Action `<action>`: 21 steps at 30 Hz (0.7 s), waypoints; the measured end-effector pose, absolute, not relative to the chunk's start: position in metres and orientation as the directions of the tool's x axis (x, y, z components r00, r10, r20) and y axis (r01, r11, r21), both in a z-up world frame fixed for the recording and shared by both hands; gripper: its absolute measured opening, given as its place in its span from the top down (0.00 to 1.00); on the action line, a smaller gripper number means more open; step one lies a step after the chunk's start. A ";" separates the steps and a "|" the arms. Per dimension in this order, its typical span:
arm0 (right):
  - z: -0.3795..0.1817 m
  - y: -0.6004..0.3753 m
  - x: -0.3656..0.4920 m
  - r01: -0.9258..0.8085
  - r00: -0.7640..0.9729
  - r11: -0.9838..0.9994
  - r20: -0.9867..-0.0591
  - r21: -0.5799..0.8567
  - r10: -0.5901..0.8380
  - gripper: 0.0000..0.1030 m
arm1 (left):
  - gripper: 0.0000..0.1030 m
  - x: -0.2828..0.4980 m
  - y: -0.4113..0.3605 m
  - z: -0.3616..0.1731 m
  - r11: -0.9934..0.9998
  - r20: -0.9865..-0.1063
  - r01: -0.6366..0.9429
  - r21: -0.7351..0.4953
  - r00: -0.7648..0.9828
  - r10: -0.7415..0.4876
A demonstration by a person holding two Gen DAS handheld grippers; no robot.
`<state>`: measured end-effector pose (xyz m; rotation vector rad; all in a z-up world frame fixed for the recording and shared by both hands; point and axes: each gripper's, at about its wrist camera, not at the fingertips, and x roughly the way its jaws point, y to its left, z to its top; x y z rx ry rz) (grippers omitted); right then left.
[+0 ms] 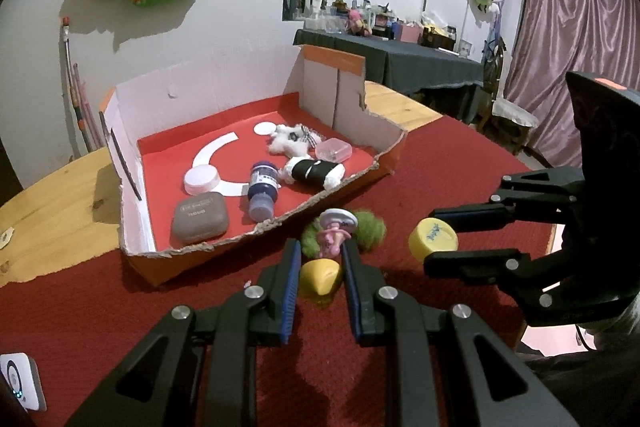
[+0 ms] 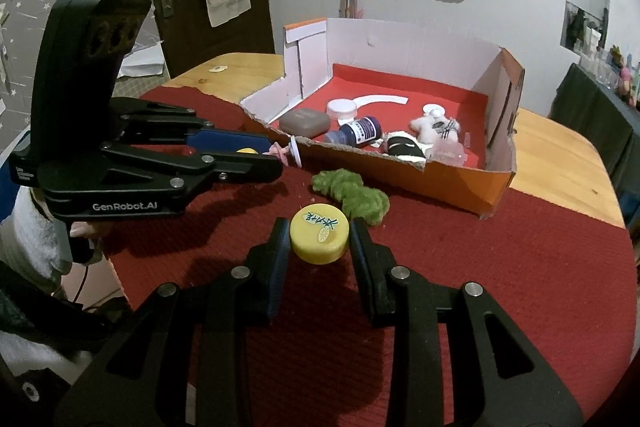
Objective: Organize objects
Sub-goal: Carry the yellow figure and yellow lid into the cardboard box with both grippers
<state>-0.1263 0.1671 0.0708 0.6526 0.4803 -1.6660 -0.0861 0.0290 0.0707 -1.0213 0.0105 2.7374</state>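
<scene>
Mostly sorted already: grey case, blue bottle, white jar, plush toys and clear tub lying inside the cardboard box. Still outside on the red cloth: green fuzzy toy. Left gripper clamped on a pink figurine, with a yellow piece between the fingers, possibly attached. Right gripper closed on the yellow cap. Both angled downward just before the box, side by side.

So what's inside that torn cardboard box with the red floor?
Inside the cardboard box: a grey pouch, white lid, blue bottle, black-and-white roll, clear case, white plush. Anything beneath them is hidden.
</scene>
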 end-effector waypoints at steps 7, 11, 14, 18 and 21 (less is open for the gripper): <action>0.087 0.163 -0.129 0.983 -0.136 -0.184 -0.629 0.011 -0.765 0.72 | 0.79 -0.089 0.030 0.080 -0.978 -0.632 -0.200 -0.060 -0.750 0.192; 0.095 0.154 -0.136 0.983 -0.143 -0.183 -0.622 0.001 -0.770 0.72 | 0.79 -0.099 0.028 0.088 -0.979 -0.627 -0.193 -0.067 -0.755 0.192; 0.100 0.144 -0.145 0.983 -0.146 -0.183 -0.623 -0.005 -0.769 0.72 | 0.79 -0.112 0.024 0.094 -0.981 -0.626 -0.183 -0.071 -0.757 0.187; 0.107 0.129 -0.158 0.985 -0.138 -0.174 -0.629 -0.003 -0.765 0.72 | 0.79 -0.132 0.015 0.103 -0.986 -0.623 -0.151 -0.069 -0.765 0.161; 0.112 0.115 -0.171 0.987 -0.118 -0.162 -0.642 0.010 -0.757 0.72 | 0.79 -0.147 0.008 0.107 -0.989 -0.628 -0.133 -0.066 -0.765 0.145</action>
